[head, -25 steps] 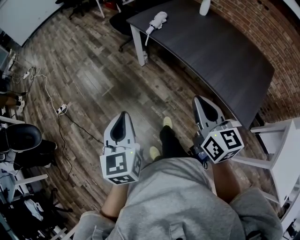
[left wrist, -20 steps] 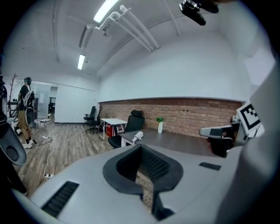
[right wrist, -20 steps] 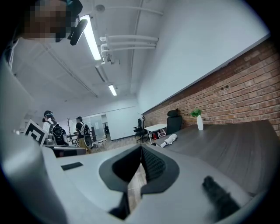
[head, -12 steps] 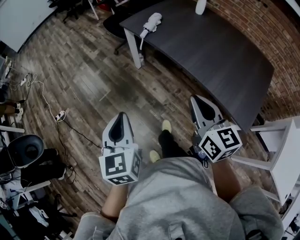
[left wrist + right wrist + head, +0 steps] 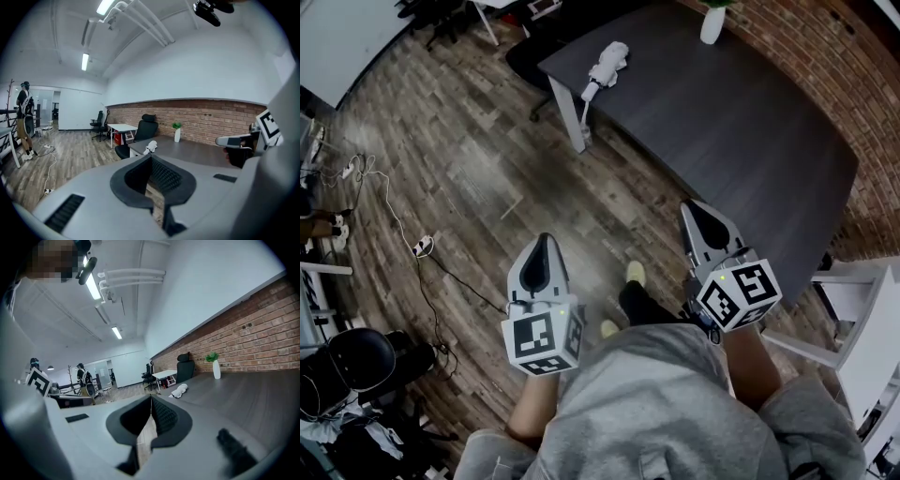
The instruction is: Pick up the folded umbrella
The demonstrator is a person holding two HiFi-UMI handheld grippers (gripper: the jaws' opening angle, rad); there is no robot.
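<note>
The folded umbrella [image 5: 607, 66] lies on the table's [image 5: 750, 141] far corner, so the left gripper [image 5: 542, 246] and right gripper [image 5: 694, 214], both pinched together on nothing near its near end, should open only once alongside it.

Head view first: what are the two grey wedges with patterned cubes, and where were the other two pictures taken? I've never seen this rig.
No robot: a person holds a claw in each hand. The head view looks down from their head at the left claw and right claw; the cubes are part of them. The other two pictures come from a camera on each claw, looking along its jaws. Both claws are shut and empty. Ahead, the white folded umbrella lies near a corner of the dark table; a white vase stands by the brick wall.
</note>
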